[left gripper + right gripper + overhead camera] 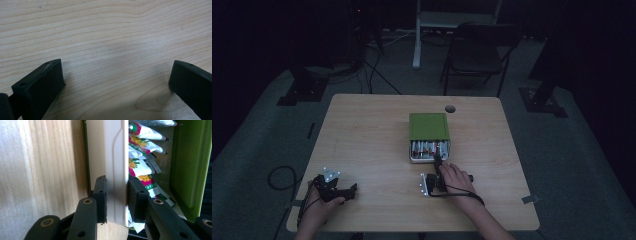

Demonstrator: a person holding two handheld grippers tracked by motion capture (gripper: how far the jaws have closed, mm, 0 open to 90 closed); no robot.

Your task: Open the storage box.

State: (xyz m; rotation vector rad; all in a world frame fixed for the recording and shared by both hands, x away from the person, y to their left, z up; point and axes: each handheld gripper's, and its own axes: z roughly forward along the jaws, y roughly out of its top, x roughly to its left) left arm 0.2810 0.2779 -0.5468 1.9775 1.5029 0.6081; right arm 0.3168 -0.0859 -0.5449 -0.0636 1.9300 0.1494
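The right gripper (pixel 117 200) has its jaws pinching the cream front wall of the drawer (pixel 113 170), which stands part-way out of the green box (pixel 428 126) on the desk (pixel 362 150). That stiff, smooth plastic lip looks the natural hold, and the sachets (pixel 141 165) just behind the jaws should weigh little, so it ought to slide easily. The left gripper (pixel 117 82) rests with its jaws spread over bare desk.

Bare table (pixel 362 140) left of the green box (pixel 428 126), packets (pixel 140 167) crowding its pulled-out drawer (pixel 113 170)
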